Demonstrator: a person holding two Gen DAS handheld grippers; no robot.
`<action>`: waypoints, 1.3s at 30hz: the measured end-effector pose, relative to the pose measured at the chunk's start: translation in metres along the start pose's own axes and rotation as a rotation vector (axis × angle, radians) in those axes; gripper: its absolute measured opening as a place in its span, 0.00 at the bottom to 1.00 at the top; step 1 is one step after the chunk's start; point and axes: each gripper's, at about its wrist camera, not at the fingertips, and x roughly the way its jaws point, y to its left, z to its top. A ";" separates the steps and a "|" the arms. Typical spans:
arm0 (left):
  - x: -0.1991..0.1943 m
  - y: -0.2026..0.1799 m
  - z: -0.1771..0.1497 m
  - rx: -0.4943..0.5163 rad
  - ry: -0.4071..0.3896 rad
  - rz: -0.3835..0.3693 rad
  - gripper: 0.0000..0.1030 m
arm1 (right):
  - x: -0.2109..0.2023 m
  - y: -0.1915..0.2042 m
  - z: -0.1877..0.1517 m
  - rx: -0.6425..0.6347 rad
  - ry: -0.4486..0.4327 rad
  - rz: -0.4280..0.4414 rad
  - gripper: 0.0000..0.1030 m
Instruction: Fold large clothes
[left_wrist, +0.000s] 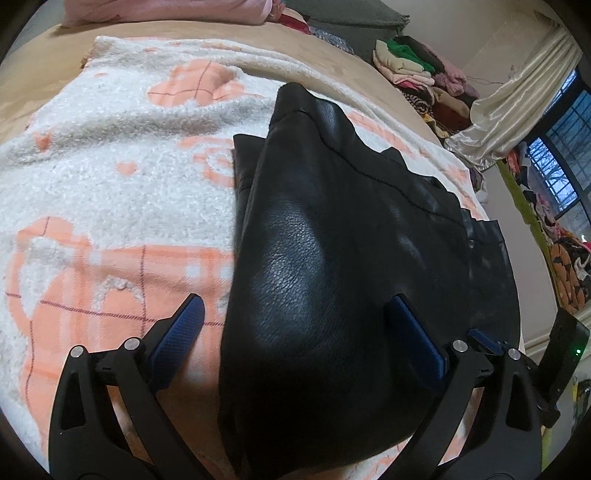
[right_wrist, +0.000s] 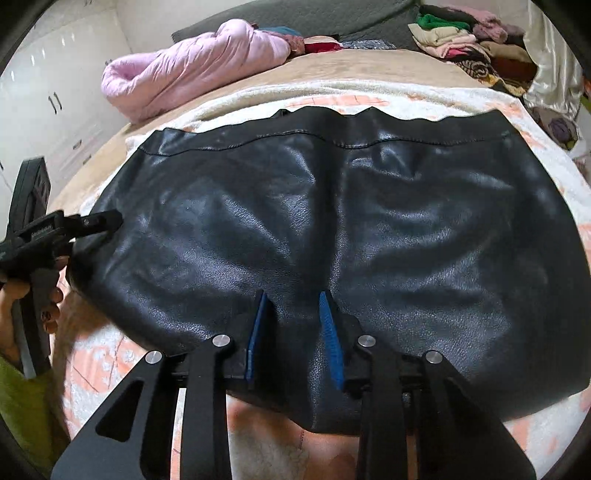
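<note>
while the left wrist view looks down along the left hand-held gripper (left_wrist: 293, 319), its blue pads are spread wide, one over the fleecy blanket (left_wrist: 110, 192) and one over the black leather garment (left_wrist: 332, 240), nothing pinched; it looks poised to take the garment's near edge. that garment lies folded on the blanket, toward the bed's right edge in this view, with stacked clothes (left_wrist: 413, 70) at the far corner.

from the right wrist view, the right hand-held gripper (right_wrist: 293, 301) has its pads drawn partly together over a raised ridge of the leather garment (right_wrist: 424, 229); whether they pinch it i cannot tell. a hand (right_wrist: 22, 302) works the other tool by the bed's left edge, beyond a pink quilt (right_wrist: 192, 62).
</note>
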 end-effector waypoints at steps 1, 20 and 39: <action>0.001 0.000 0.000 -0.001 0.000 -0.001 0.91 | -0.003 0.000 0.005 0.008 0.014 0.005 0.27; 0.010 0.008 0.033 -0.034 0.024 -0.047 0.91 | 0.070 -0.003 0.101 0.071 0.037 -0.056 0.31; 0.015 0.043 0.052 -0.104 0.057 -0.156 0.91 | 0.030 0.212 -0.023 -0.851 -0.147 -0.120 0.80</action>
